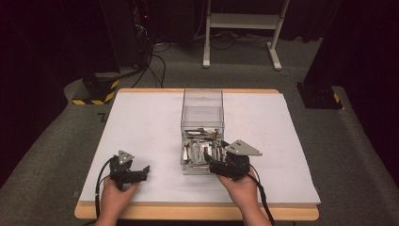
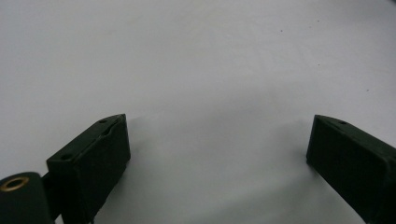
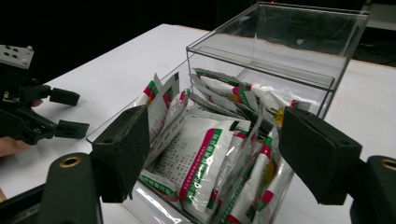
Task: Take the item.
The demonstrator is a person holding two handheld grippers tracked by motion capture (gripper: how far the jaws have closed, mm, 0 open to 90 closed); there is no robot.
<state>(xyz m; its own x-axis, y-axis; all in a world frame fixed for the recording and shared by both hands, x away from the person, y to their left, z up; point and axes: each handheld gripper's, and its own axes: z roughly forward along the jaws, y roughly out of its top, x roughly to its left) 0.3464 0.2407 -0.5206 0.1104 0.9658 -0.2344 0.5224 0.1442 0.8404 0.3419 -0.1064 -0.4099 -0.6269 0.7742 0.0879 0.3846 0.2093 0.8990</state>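
The left gripper (image 1: 141,173) rests low on the white table (image 1: 141,122) near its front edge, held in the person's left hand (image 1: 115,195), its jaws spread wide with nothing between them. The left gripper view adds what the high view cannot: only bare white surface lies between and beyond the two black jaws, the nearest objects well out of frame. Broad open tabletop stretches from this gripper to the left edge and to the far edge.

At the table's middle stands the clear box (image 1: 202,101), a tall acrylic container whose near compartment holds upright sachets (image 1: 200,150) printed in white, green and red. The high view shows them as a small jumble; the right gripper view shows them leaning against one another and packed close to the walls, with small print on the fronts.

The right gripper (image 1: 212,165), in the right hand (image 1: 242,186), sits just at the box's near right corner, jaws spread apart and holding nothing, straddling the sachets (image 3: 205,154) in its own view. To its right the table is open up to the right edge.
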